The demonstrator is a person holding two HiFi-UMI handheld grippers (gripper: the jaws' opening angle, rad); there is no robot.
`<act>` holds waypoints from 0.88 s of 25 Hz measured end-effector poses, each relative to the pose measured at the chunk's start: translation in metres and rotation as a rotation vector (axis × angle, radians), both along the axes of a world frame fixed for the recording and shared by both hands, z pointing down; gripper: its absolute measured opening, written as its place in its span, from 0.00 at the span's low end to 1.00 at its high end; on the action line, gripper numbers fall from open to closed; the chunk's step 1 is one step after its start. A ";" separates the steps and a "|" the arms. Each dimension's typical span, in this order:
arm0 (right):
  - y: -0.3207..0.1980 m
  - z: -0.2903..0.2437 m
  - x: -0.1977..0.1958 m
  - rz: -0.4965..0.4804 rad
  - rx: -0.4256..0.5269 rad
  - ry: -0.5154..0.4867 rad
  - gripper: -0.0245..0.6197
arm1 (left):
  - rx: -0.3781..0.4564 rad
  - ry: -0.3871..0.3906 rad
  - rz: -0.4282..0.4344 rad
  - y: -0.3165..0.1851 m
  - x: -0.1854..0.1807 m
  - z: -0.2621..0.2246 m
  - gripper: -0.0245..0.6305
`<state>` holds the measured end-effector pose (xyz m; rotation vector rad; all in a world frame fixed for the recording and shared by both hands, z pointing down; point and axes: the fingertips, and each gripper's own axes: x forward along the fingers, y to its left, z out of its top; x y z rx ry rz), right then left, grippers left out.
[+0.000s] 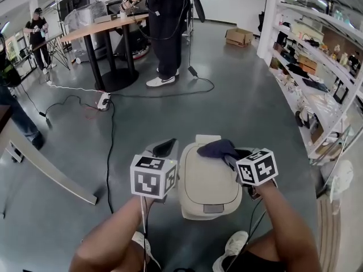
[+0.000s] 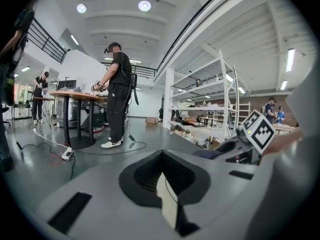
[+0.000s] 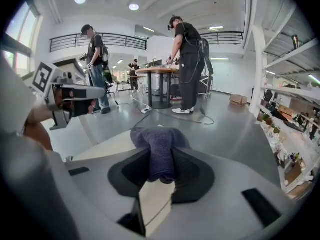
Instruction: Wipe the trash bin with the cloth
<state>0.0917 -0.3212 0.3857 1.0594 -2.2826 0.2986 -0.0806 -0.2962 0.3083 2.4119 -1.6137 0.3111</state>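
Observation:
A beige trash bin with a shut lid stands on the floor between my two arms. A dark purple cloth lies over the lid's far right corner. My right gripper is shut on this cloth, which bulges out past the jaws above the pale bin lid. My left gripper hovers at the bin's far left corner, jaws together with nothing between them. In the left gripper view the left gripper faces open floor, and the right gripper with the cloth shows at the right.
A person stands at a round-based table ahead, with cables and a power strip on the floor. Loaded shelving lines the right side. A cardboard box sits far back, and a long board lies at left.

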 end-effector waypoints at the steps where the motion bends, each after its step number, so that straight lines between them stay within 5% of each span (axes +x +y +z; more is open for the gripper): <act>1: 0.006 -0.006 -0.011 -0.026 0.011 -0.014 0.19 | -0.001 0.003 -0.003 0.000 -0.002 0.000 0.03; 11: 0.053 -0.005 -0.102 -0.275 0.009 0.055 0.19 | -0.011 -0.003 -0.027 0.003 -0.015 0.004 0.03; 17: 0.066 0.022 -0.107 -0.344 -0.044 0.169 0.19 | -0.011 -0.022 -0.038 0.004 -0.023 0.006 0.03; 22: 0.063 0.027 -0.097 -0.320 -0.106 0.136 0.19 | 0.000 -0.040 -0.026 0.006 -0.018 0.003 0.03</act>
